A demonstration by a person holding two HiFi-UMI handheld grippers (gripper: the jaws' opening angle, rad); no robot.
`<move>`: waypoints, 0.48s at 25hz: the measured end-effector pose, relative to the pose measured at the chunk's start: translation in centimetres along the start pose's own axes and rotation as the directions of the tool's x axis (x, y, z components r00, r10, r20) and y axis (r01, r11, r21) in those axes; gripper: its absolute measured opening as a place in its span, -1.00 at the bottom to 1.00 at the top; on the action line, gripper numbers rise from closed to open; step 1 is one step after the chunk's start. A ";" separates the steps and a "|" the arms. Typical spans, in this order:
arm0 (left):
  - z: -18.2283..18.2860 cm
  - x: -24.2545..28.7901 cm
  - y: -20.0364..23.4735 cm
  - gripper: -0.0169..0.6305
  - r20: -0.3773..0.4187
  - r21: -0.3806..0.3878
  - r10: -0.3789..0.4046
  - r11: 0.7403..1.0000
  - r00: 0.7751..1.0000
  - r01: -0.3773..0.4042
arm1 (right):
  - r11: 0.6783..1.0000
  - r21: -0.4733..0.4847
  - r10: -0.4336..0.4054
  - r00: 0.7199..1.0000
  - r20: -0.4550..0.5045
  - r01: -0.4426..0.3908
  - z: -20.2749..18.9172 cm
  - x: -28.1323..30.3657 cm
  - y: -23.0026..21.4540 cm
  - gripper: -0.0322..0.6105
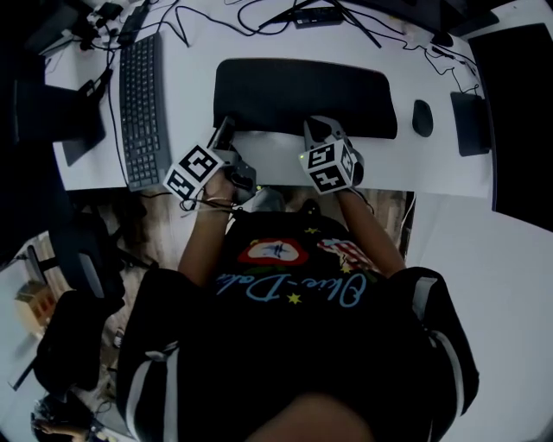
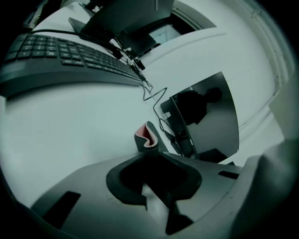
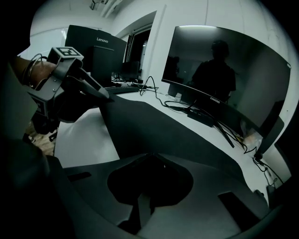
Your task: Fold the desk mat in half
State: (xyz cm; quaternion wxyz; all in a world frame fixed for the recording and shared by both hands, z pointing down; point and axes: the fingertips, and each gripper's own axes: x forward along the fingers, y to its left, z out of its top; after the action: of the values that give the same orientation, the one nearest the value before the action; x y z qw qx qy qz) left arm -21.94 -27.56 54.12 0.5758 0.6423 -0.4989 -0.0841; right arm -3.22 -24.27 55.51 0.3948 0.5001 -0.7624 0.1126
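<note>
Desk mat: the black desk mat (image 1: 302, 95) lay flat on the white desk (image 1: 285, 168), its long side running left to right, with the keyboard (image 1: 141, 108) to its left and the mouse (image 1: 422, 117) to its right.
Left tongs: the left tongs (image 1: 226, 129) sat at the mat's near left corner, clenched on it. In the left gripper view the tips (image 2: 150, 151) met on the corner of the mat (image 2: 145, 138), which stood up just past them in a curl and showed a pink underside.
Right tongs: the right tongs (image 1: 313, 128) sat on the mat's near edge, about midway along it, pointing steeply down. In the right gripper view the tips (image 3: 152, 156) were pressed together on that edge, and the dark mat (image 3: 154, 126) ran away from them across the desk.
Across views: the right gripper view also caught the left tongs (image 3: 100, 93) at the mat's corner, lifting it slightly off the desk.
Hands: one hand held each tool at the near edge of the desk.
Far side: cables (image 1: 259, 17) trailed along the back of the desk, and a curved monitor (image 3: 224, 70) stood behind the mat.
</note>
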 end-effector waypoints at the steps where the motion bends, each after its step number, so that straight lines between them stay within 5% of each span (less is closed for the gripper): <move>1: 0.2 0.0 -0.7 -0.78 -0.002 0.030 -0.016 0.999 1.000 0.016 | 1.000 -0.003 -0.003 1.000 -0.001 0.003 0.0 0.0 0.0 -0.90; 7: 0.5 -0.5 -6.5 -0.83 -0.043 0.195 -0.140 0.970 0.989 0.146 | 1.000 0.001 -0.027 1.000 -0.006 0.027 -0.1 0.0 -0.1 -0.90; 12: -0.5 -0.6 -11.8 -0.83 -0.110 0.338 -0.232 0.906 0.966 0.256 | 1.000 -0.003 -0.026 1.000 0.004 0.026 0.0 -0.1 -0.1 -0.90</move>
State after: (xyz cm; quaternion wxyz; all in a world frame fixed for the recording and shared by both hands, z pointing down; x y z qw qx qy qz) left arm -15.46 -28.69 44.33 0.4539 0.7940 -0.4020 -0.0438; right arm -3.14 -24.24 55.45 0.3955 0.5096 -0.7568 0.1053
